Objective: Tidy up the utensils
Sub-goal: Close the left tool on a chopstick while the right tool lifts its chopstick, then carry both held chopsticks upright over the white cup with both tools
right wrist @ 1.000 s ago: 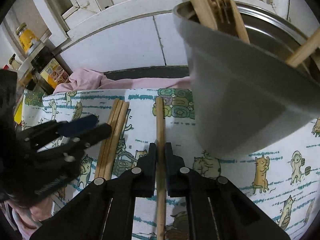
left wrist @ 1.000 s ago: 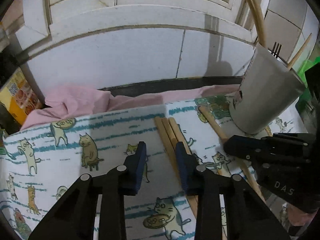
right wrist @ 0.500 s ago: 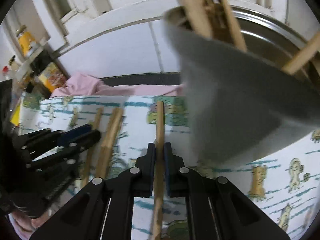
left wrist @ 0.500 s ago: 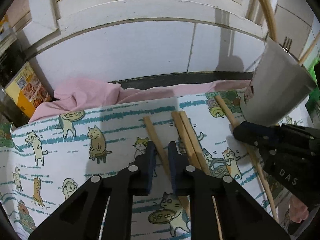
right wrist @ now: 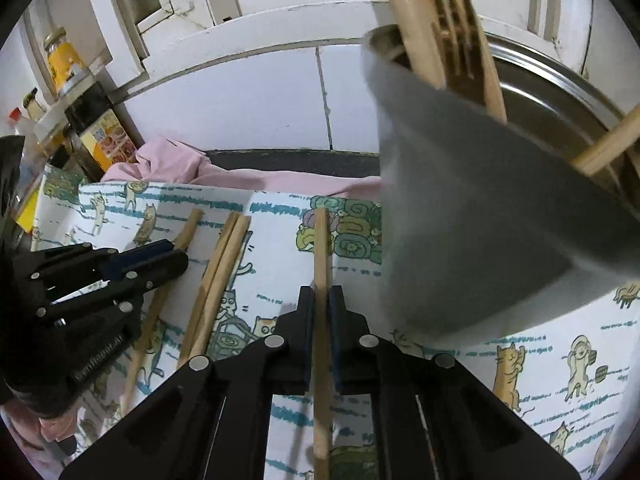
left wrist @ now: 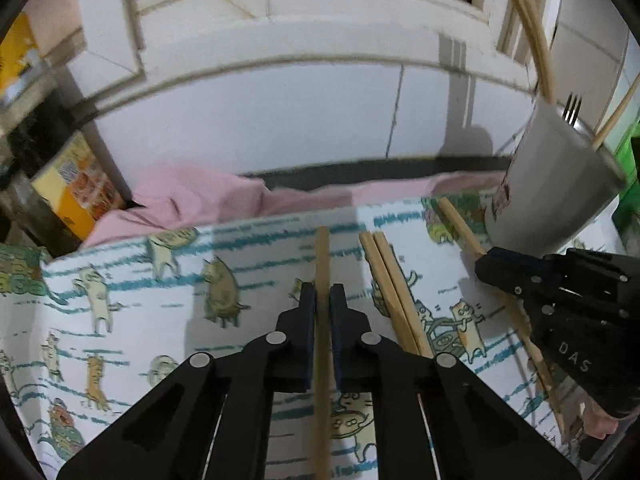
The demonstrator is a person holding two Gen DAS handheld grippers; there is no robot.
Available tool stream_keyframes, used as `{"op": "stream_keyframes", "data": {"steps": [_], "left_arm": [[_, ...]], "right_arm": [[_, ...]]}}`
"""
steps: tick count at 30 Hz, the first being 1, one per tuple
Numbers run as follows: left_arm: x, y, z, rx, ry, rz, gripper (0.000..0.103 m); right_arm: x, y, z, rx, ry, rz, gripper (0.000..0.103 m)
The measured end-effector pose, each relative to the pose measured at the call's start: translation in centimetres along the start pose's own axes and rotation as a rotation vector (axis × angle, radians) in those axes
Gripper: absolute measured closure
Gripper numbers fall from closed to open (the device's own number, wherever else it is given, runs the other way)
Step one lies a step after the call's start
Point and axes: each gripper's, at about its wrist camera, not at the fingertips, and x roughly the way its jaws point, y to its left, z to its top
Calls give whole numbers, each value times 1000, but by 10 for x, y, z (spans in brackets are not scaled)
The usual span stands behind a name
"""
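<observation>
- My left jaws are clenched on one wooden chopstick, having just closed in on it; the stick runs straight between the blue pads, its far end out over the cat-print cloth.
- My right jaws are likewise clamped on a second chopstick, which passes lengthwise between the pads and sticks out ahead toward the wall.
- Both of my tools tilt steeply down toward the counter, side by side and pointing roughly the same way; each shows in the other's camera, the right one at the left view's right edge, the left one at the right view's left edge.
- A pair of loose chopsticks lies on the cloth between my two grips, the two touching along their length.
- The grey utensil holder stands just to the right of my right jaws, close to the lens, with wooden handles and a fork poking out of its top.
- A pink cloth is bunched behind the printed one, against the white tiled wall.
- A yellow box and a jar sit at far left.
</observation>
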Motion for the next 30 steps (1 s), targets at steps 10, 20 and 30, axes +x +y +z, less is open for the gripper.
{"op": "stream_keyframes", "data": {"steps": [10,20,30], "left_arm": [[9,-7,3,18,66,71,87],[16,-16,4,34,108,55,97],[-118,34,11,-115,-377,-93,97]], "right_arm": [[-57,13,3,-58,-279,52,95],[-140,5,-9,-63,-658,116,95],[-175,2,-22,-78,-791,92,95]]}}
